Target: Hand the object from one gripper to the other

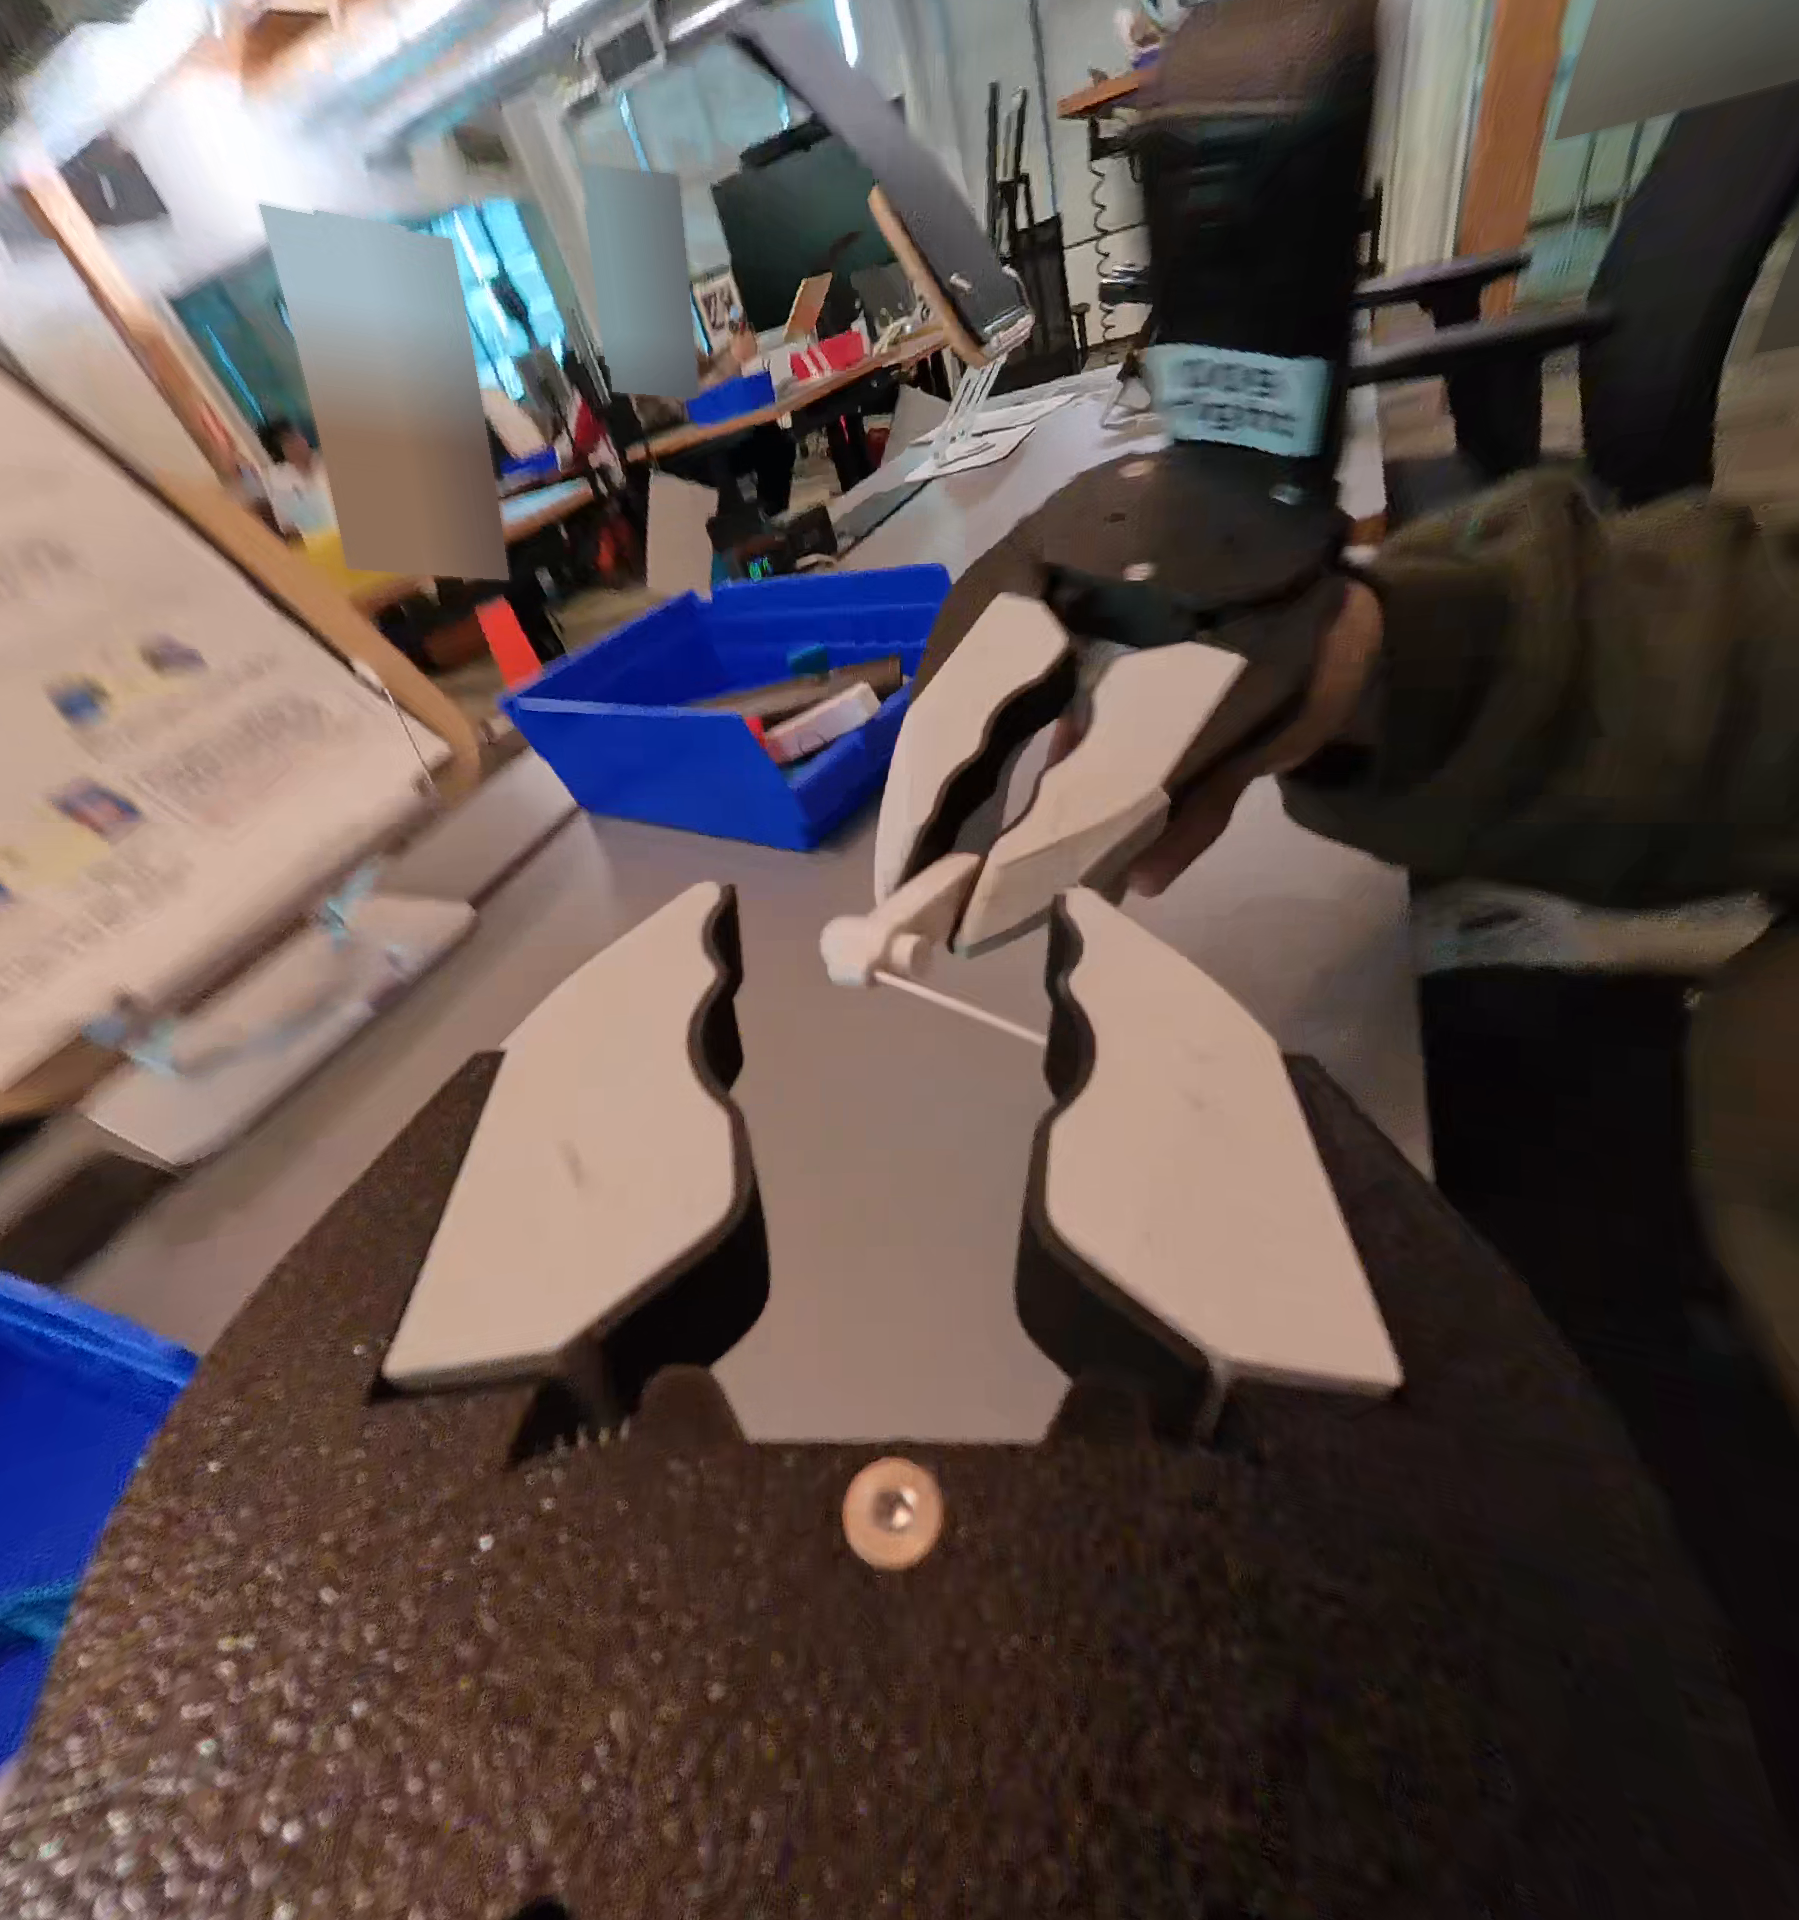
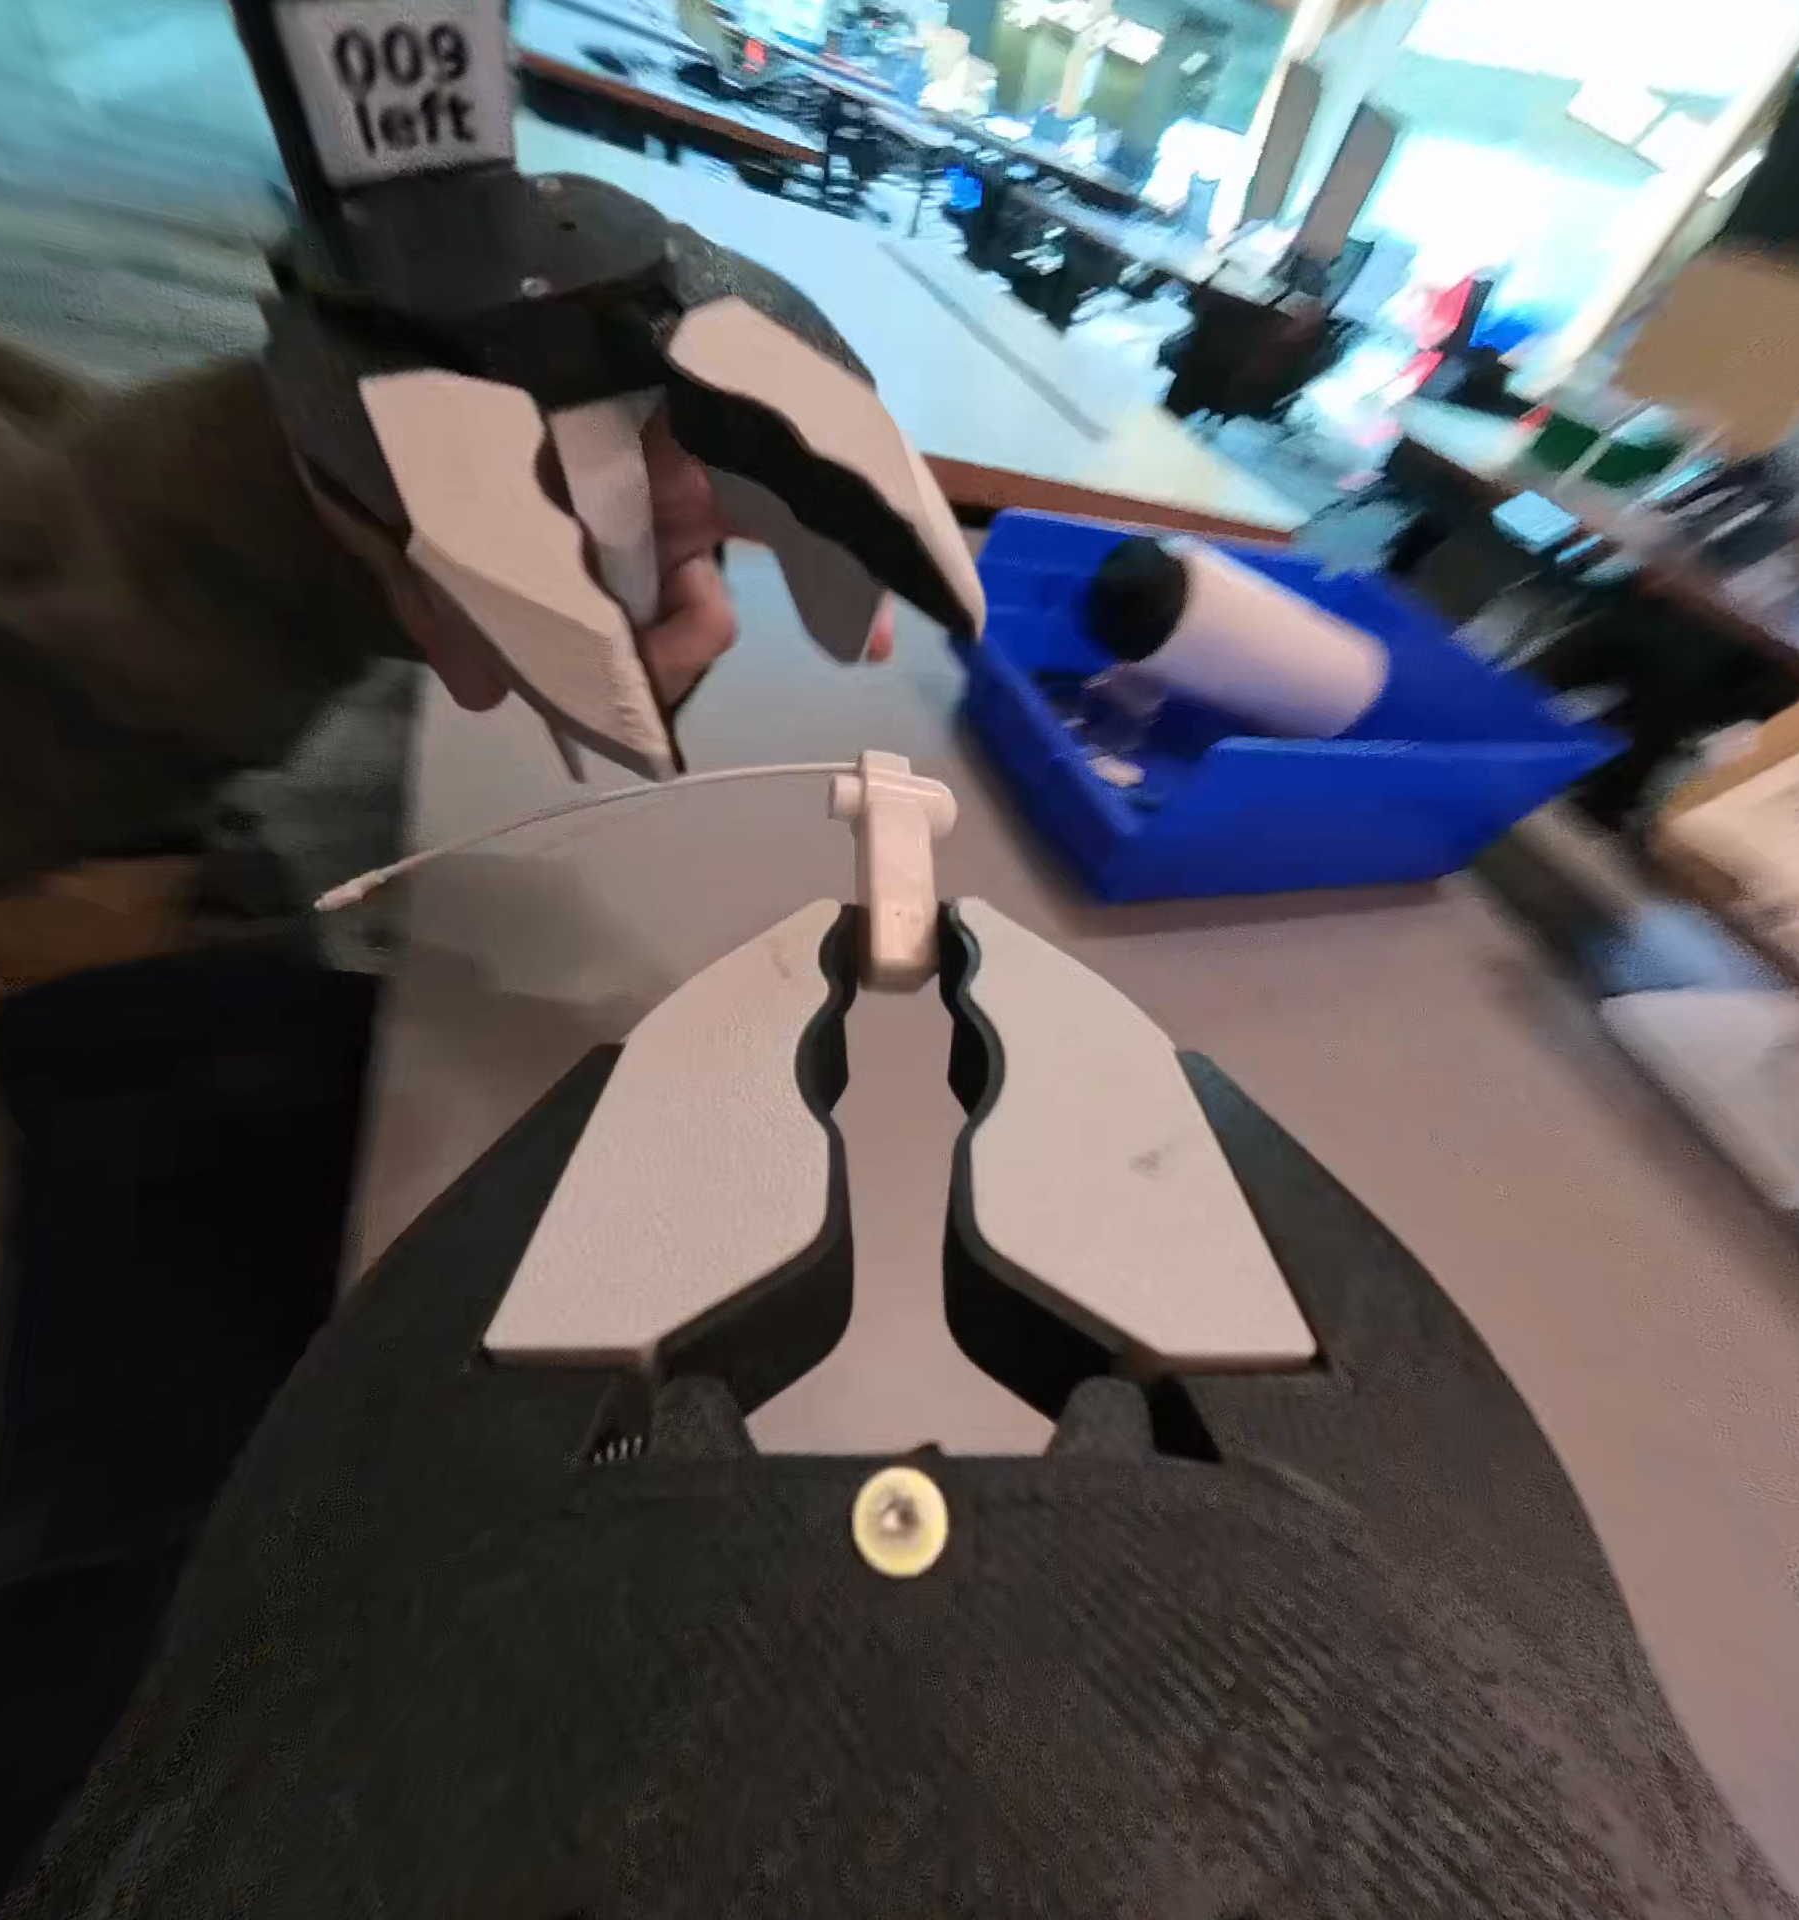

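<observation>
The object is a small white plastic tag [image 2: 895, 831] with a thin white cord [image 2: 583, 810] trailing to the left. My right gripper [image 2: 897, 912] is shut on the tag's lower end and holds it above the grey table [image 2: 1290, 1091]. My left gripper [image 2: 812, 686] hangs open just beyond and left of the tag, apart from it. In the left wrist view the open left gripper [image 1: 895, 914] faces the right gripper [image 1: 962, 894], and the tag [image 1: 853, 945] sits right at the opening between the left fingertips, its cord [image 1: 968, 1008] reaching toward the right finger.
A blue bin [image 1: 729, 717] with loose items stands on the table behind the grippers. It holds a white roll [image 2: 1248, 634]. Another blue bin [image 1: 22, 1455] is at the near left. A printed board [image 1: 147, 727] leans at the left. A person's sleeve [image 1: 1601, 707] reaches in from the right.
</observation>
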A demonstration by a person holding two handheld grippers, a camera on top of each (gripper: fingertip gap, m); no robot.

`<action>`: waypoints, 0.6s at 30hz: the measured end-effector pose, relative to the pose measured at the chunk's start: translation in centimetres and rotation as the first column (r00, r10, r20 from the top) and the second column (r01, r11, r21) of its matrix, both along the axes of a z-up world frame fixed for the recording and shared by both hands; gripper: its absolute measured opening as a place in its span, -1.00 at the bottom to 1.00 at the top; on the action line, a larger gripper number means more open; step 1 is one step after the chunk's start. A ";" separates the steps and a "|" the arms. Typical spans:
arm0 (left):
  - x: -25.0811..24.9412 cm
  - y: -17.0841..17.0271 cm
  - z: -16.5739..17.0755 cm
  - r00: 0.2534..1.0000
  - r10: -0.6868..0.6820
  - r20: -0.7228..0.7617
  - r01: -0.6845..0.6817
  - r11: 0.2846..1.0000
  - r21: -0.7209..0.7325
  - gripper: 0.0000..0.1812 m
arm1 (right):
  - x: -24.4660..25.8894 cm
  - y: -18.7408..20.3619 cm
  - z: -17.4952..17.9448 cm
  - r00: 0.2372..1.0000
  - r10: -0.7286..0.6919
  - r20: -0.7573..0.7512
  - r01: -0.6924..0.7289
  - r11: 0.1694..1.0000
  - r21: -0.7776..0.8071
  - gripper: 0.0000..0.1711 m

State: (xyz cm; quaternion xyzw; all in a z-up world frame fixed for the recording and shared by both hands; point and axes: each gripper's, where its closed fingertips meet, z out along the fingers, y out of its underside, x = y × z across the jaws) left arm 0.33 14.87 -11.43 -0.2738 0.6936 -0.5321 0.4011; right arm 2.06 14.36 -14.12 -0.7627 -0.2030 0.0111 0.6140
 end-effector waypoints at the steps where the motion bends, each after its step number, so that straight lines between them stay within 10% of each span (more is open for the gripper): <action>1: -0.5 -0.2 0.3 0.999 -0.019 0.048 0.017 0.998 0.053 -0.38 | -0.1 -0.3 -0.2 0.993 0.034 -0.109 -0.039 0.998 -0.043 -0.83; 8: -2.3 -0.3 1.5 0.981 -0.099 0.168 0.084 0.992 0.094 -0.56 | -1.2 -2.7 0.6 0.791 0.200 -0.578 -0.310 0.946 -0.096 -0.83; 18: -1.6 -2.8 -2.1 0.983 -0.173 0.067 0.147 0.947 0.286 -0.86 | -3.8 -3.2 0.4 0.633 0.275 -0.723 -0.471 0.878 -0.078 -0.83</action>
